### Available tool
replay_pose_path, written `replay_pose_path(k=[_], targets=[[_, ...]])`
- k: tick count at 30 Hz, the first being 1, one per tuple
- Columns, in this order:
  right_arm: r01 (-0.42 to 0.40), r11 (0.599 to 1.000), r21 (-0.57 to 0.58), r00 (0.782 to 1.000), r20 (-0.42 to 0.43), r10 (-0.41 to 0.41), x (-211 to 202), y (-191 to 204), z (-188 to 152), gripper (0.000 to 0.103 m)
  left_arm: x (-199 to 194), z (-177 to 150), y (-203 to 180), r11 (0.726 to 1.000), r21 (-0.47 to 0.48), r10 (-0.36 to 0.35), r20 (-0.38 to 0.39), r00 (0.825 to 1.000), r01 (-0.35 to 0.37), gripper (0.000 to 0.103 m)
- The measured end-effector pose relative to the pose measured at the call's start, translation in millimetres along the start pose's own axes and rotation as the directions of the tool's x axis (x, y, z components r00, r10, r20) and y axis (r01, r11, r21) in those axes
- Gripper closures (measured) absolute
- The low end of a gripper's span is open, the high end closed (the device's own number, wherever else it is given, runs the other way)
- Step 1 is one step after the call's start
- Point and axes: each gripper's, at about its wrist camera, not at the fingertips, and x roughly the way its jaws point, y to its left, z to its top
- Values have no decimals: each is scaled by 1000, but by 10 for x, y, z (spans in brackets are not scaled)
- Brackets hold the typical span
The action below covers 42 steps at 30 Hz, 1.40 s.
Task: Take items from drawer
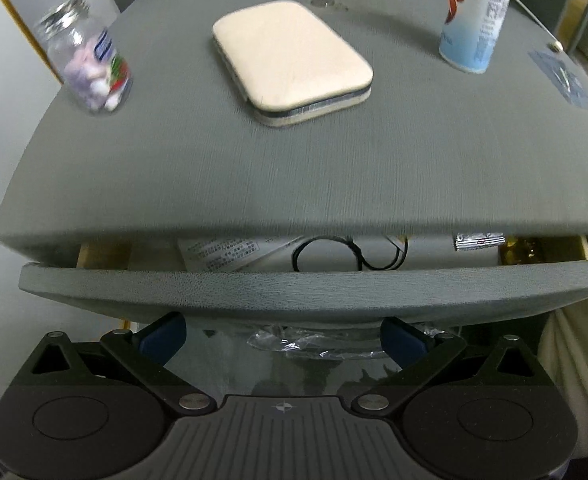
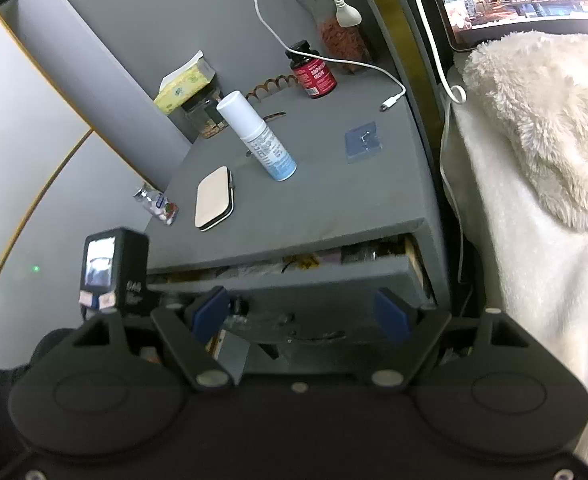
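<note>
The grey nightstand drawer [image 1: 294,288] is pulled out a little. Through the gap I see a white printed packet [image 1: 221,254], a black cord loop [image 1: 350,256], a silver wrapper [image 1: 480,240] and something golden [image 1: 522,250]. My left gripper [image 1: 283,338] is open, its blue fingers [image 1: 163,336] just below the drawer front, empty. My right gripper [image 2: 302,314] is open and empty, in front of the drawer [image 2: 294,280], which also shows cluttered contents there.
On the nightstand top [image 1: 294,152] lie a cream case [image 1: 289,60], a glass jar [image 1: 85,60] at the left edge and a white-blue bottle [image 1: 476,16]. A red bottle [image 2: 314,72], tissue box [image 2: 181,88], charging cable [image 2: 390,102] and fluffy bed [image 2: 534,120] at right.
</note>
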Motion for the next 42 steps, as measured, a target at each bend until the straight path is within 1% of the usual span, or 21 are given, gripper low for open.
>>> replay_pose_path(k=[3, 5, 9, 11, 14, 15, 17, 19, 21, 23, 24, 26, 27, 28, 29, 30, 32, 34, 37, 40, 42], targets=[[3, 1000, 6, 1000, -2, -3, 11, -6, 15, 24, -42, -44, -24, 1000, -7, 6, 21, 1000, -6, 1], [14, 1000, 10, 1000, -2, -14, 23, -6, 19, 24, -52, -78, -32, 1000, -11, 7, 14, 1000, -7, 1], [35, 999, 11, 999, -17, -35, 49, -17, 29, 24, -101, -274, -31, 1000, -11, -3, 20, 1000, 4, 1], [40, 999, 16, 999, -20, -40, 49, -23, 31, 24, -188, -431, -14, 1000, -13, -8, 45, 999, 9, 2], [73, 997, 13, 997, -36, -72, 101, -45, 15, 24, -529, -651, 69, 998, -43, -42, 100, 994, 46, 1], [81, 997, 14, 996, -43, -80, 125, -58, 10, 22, -664, -728, 113, 996, -56, -57, 117, 992, 64, 0], [110, 994, 12, 992, -68, -109, 214, -100, -13, 13, -950, -899, 232, 990, -86, -94, 147, 985, 108, 0], [141, 990, 18, 986, -93, -139, 303, -140, -47, 12, -1238, -1076, 370, 981, -117, -134, 175, 975, 156, 0], [184, 983, -4, 977, -109, -183, 355, -99, -51, 12, -1523, -1243, 508, 975, -150, -135, 201, 970, 166, 0], [220, 968, -121, 969, -91, -232, 377, 127, -12, 10, -1714, -1340, 599, 975, -163, -115, 221, 968, 153, 0], [231, 952, -199, 964, -85, -252, 396, 306, 27, 10, -1838, -1426, 675, 978, -162, -97, 225, 969, 135, 0], [239, 930, -278, 958, -88, -272, 437, 624, 116, 10, -1942, -1471, 765, 979, -173, -71, 210, 975, 108, 0], [236, 927, -293, 958, -92, -273, 459, 776, 167, 10, -2029, -1543, 830, 978, -184, -57, 201, 978, 95, 0], [234, 926, -297, 957, -95, -272, 465, 837, 199, 10, -2111, -1607, 891, 977, -194, -44, 194, 980, 82, 0], [235, 926, -297, 957, -97, -273, 489, 1045, 279, 10, -2165, -1627, 922, 978, -197, -34, 198, 980, 73, 0], [236, 925, -296, 957, -97, -275, 498, 1122, 315, 10, -2218, -1646, 954, 978, -200, -23, 202, 979, 64, 0], [265, 916, -302, 949, -86, -303, 516, 1398, 413, 10, -2348, -1713, 1015, 977, -209, 12, 207, 978, 32, 0], [295, 894, -336, 939, -72, -337, 514, 1666, 494, 10, -2463, -1750, 1016, 979, -202, 36, 207, 978, 7, 0], [340, 863, -372, 922, -46, -384, 462, 1879, 578, 10, -2565, -1775, 1053, 978, -208, 59, 212, 975, -14, 0], [350, 864, -362, 920, -43, -390, 411, 1894, 637, 10, -2612, -1769, 1031, 976, -218, 68, 199, 978, -23, 0], [360, 864, -351, 916, -43, -399, 377, 1889, 671, 10, -2630, -1777, 980, 976, -216, 56, 185, 981, -15, 0]])
